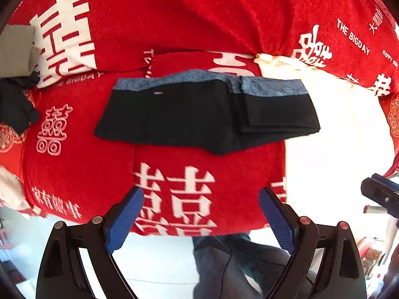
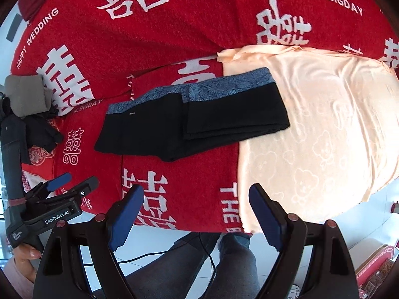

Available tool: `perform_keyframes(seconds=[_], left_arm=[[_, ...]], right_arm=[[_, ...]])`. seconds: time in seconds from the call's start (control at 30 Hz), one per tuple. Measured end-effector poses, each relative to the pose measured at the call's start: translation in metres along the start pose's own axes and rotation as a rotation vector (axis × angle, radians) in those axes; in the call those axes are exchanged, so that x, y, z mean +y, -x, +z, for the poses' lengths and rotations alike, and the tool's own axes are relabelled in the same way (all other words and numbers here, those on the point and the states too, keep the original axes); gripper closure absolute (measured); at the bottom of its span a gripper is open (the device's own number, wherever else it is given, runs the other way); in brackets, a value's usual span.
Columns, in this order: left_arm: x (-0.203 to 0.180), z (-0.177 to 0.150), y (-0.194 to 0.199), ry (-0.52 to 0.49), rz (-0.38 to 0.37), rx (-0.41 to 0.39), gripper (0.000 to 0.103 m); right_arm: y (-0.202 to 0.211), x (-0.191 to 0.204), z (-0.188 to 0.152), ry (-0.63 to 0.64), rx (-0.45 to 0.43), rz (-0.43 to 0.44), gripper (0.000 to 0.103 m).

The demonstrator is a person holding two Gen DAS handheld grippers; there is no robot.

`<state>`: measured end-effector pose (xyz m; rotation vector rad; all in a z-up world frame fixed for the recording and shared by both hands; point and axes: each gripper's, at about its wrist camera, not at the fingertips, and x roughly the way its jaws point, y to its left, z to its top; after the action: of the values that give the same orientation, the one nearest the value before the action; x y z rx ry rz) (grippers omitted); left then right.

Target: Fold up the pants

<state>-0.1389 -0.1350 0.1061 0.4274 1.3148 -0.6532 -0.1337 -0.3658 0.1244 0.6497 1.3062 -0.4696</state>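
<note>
Taking the folded pants (image 1: 199, 114) as the landmark and reading from left to right: far to their left, at the edge of the bed, lies a grey folded cloth (image 1: 15, 49) with a dark crumpled garment (image 1: 15, 104) just below it. In the right wrist view the left gripper (image 2: 72, 183) shows low on the left of the pants, held by a hand (image 2: 23, 251) at the frame's edge; its fingers stand apart with nothing between them.

The pants themselves lie flat on the red blanket (image 1: 174, 20), which is printed with white characters. They are black with a blue-grey patterned waistband (image 1: 174, 79) along the far edge. A smaller folded layer sits on top of their right half, and their right end overlaps the cream cloth (image 2: 324, 124) that spreads out to the right of them.

On the near side of the pants, the left gripper (image 1: 200, 214) hangs above the blanket's front edge, its blue-padded fingers (image 1: 124, 221) spread wide and holding nothing, well apart from the pants. The right gripper (image 2: 197, 214) hangs likewise near the boundary of blanket and cream cloth, fingers (image 2: 264, 214) wide open and empty. Below the bed's edge the person's grey trousers (image 2: 174, 261) show over a pale floor (image 1: 154, 261).
</note>
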Motion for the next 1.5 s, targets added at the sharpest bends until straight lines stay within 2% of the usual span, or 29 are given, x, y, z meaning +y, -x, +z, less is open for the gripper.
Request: perform_keyframes(seconds=[0.2, 0.37, 0.7, 0.93, 1.17, 1.3, 1.37, 1.5], left_arm=[[-0.01, -0.025, 0.003, 0.026, 0.02, 0.015, 0.009], [-0.004, -0.033, 0.014, 0.065, 0.035, 0.0, 0.009], [0.029, -0.008, 0.019, 0.08, 0.014, -0.028, 0.009], [0.104, 0.014, 0.002, 0.092, 0.019, 0.015, 0.009], [0.182, 0.039, -0.018, 0.083, 0.061, 0.041, 0.009], [0.203, 0.053, -0.032, 0.097, 0.065, 0.053, 0.009], [0.207, 0.056, -0.037, 0.116, 0.051, 0.051, 0.009], [0.211, 0.055, -0.062, 0.179, 0.02, 0.073, 0.009]], right_arm=[[0.008, -0.032, -0.023, -0.022, 0.02, -0.012, 0.015], [0.016, -0.042, -0.04, -0.011, 0.021, -0.003, 0.015], [0.013, -0.039, -0.045, -0.044, 0.022, 0.025, 0.015], [-0.014, 0.005, -0.02, -0.049, 0.034, 0.026, 0.015], [-0.063, 0.102, 0.012, 0.007, 0.091, 0.058, 0.015], [-0.077, 0.14, 0.024, -0.009, 0.087, 0.086, 0.015], [-0.08, 0.15, 0.029, 0.003, 0.084, 0.068, 0.014], [-0.09, 0.144, 0.032, -0.018, 0.111, 0.026, 0.014]])
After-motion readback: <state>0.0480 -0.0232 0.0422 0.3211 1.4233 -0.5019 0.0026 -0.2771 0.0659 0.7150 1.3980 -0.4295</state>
